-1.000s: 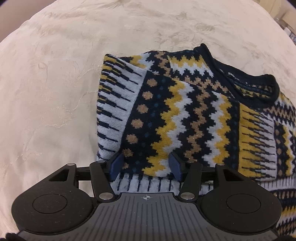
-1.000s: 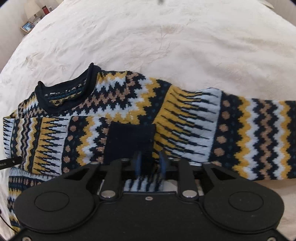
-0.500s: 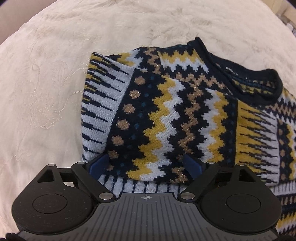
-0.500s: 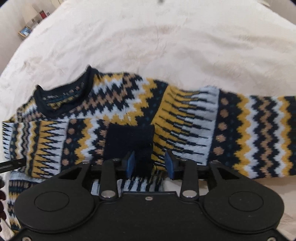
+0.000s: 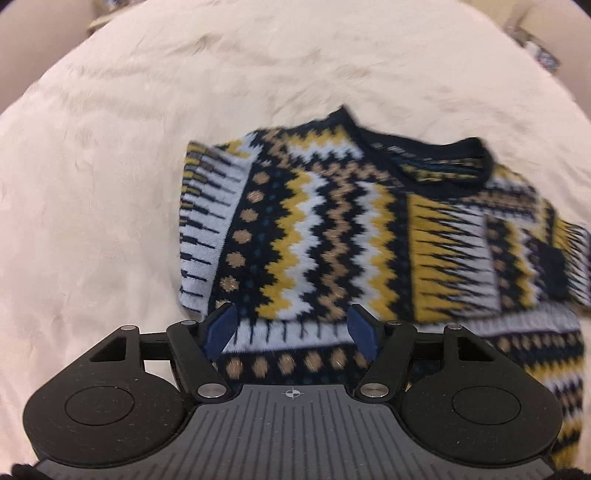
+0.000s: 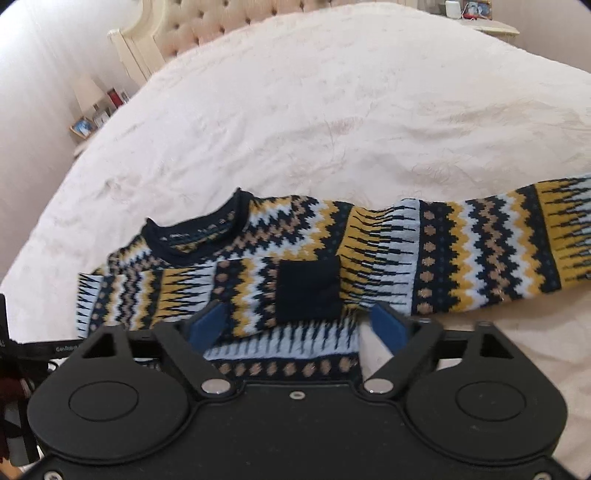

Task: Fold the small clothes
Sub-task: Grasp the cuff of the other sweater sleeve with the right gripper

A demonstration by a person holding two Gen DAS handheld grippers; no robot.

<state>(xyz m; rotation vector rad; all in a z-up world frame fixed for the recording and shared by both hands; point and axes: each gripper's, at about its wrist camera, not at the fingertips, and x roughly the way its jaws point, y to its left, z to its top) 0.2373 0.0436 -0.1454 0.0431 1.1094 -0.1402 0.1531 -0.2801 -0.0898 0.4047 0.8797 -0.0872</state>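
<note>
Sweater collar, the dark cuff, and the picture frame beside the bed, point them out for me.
sweater collar (image 6: 192, 236), right wrist view, navy rim.
dark cuff (image 6: 308, 290), right wrist view, middle of navy patch.
picture frame (image 6: 83, 126), right wrist view, its face.

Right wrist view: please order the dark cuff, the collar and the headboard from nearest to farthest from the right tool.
1. Dark cuff: just ahead of the right tool, folded onto the sweater.
2. Collar: farther, to the left.
3. Headboard: farthest, at the top left.
</note>
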